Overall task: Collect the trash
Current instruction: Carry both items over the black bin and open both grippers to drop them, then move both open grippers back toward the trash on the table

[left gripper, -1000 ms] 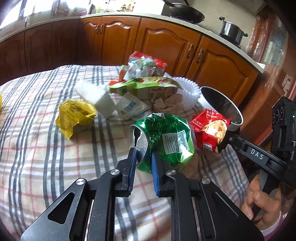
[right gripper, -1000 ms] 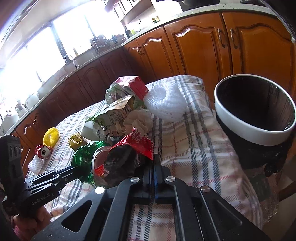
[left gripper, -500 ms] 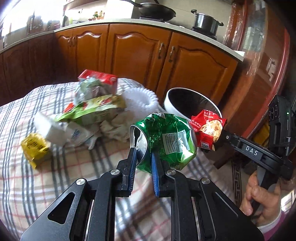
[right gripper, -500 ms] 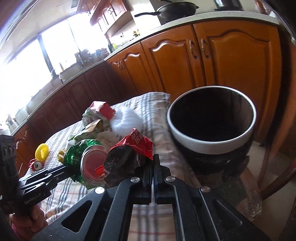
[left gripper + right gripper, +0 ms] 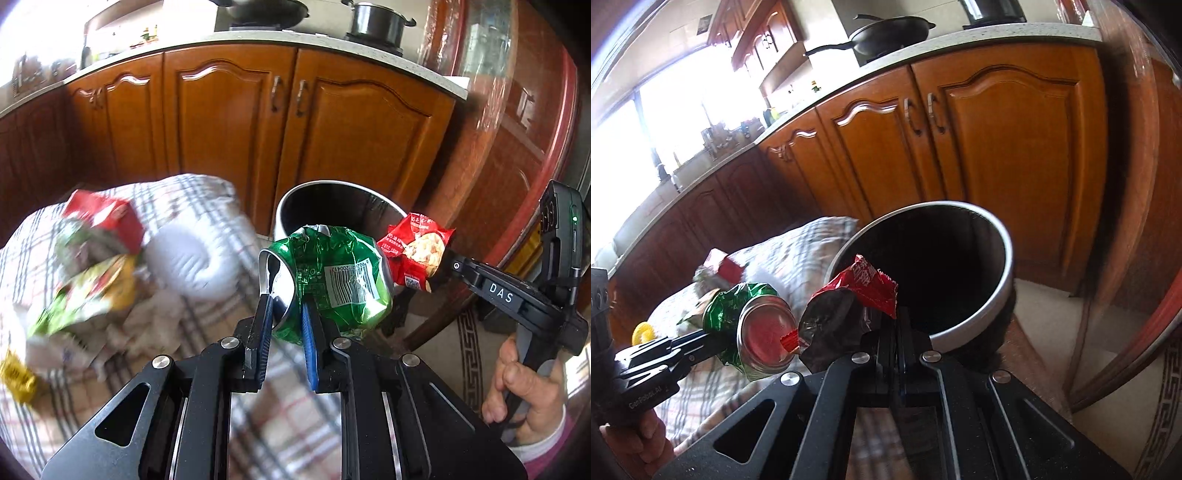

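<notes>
My left gripper [image 5: 286, 306] is shut on the rim of a crushed green can [image 5: 332, 280], held in the air near the table's end. The same green can [image 5: 753, 325] shows its round end in the right wrist view. My right gripper [image 5: 898, 325] is shut on a red snack wrapper [image 5: 857, 295], held just in front of the round trash bin [image 5: 993, 291]. From the left wrist view the red snack wrapper [image 5: 417, 251] hangs beside the can, with the trash bin [image 5: 295, 199] right behind both.
More trash lies on the checked tablecloth [image 5: 207, 192]: a red carton [image 5: 107, 218], a white foam sleeve [image 5: 192, 254], green and yellow wrappers [image 5: 85, 295]. Wooden cabinets [image 5: 229, 122] stand behind the bin. A hand [image 5: 524, 391] grips the right tool's handle.
Both grippers have carried the can and the wrapper to the right, off the trash pile toward the bin. The bin now looms closer in both views.
</notes>
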`<state>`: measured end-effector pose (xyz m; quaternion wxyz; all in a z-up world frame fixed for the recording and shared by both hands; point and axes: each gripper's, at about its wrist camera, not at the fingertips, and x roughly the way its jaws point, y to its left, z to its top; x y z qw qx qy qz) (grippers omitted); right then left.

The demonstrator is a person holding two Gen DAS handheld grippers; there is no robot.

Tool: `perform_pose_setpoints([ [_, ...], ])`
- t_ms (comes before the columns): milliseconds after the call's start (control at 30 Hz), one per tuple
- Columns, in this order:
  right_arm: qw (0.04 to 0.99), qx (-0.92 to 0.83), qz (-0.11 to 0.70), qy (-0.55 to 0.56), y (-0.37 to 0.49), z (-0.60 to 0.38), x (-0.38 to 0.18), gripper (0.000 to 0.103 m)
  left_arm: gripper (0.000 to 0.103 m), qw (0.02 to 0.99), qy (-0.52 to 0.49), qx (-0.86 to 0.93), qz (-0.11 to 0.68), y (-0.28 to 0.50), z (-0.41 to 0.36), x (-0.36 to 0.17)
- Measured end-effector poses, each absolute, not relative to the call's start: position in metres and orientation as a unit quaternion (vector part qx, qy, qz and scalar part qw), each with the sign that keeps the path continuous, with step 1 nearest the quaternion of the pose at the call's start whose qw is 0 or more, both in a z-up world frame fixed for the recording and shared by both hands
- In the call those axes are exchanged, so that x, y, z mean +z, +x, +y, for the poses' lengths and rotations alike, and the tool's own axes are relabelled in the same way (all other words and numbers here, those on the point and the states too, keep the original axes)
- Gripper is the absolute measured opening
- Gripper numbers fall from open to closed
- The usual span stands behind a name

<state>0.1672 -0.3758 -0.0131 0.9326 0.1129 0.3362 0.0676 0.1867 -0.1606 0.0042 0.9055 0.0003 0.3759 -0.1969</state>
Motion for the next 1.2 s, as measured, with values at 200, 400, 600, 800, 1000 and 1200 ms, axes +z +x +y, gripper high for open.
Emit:
perform_pose_setpoints([
  [200,0.930,0.048,0.350,0.100,0.193,-0.392,-0.017,0.001,0.014,0.900,0.028,-0.205,0.384,0.220,-0.192,0.005],
  [400,0.927,0.037,0.365,0.079,0.215,-0.401,-0.020,0.001,0.014,0.893,0.039,-0.208,0.397,0.248,-0.209,0.000],
  [600,0.922,0.032,0.380,0.063,0.230,-0.403,-0.026,0.002,0.014,0.887,0.049,-0.212,0.406,0.264,-0.223,-0.007],
  [800,0.919,0.030,0.391,0.050,0.241,-0.400,-0.029,0.006,0.014,0.883,0.052,-0.212,0.416,0.276,-0.230,-0.011],
  [1000,0.916,0.029,0.397,0.051,0.247,-0.401,-0.033,0.009,0.018,0.876,0.045,-0.214,0.429,0.283,-0.235,-0.013],
  [1200,0.918,0.031,0.393,0.052,0.244,-0.400,-0.030,0.045,0.034,0.886,0.046,-0.211,0.411,0.267,-0.229,-0.006],
])
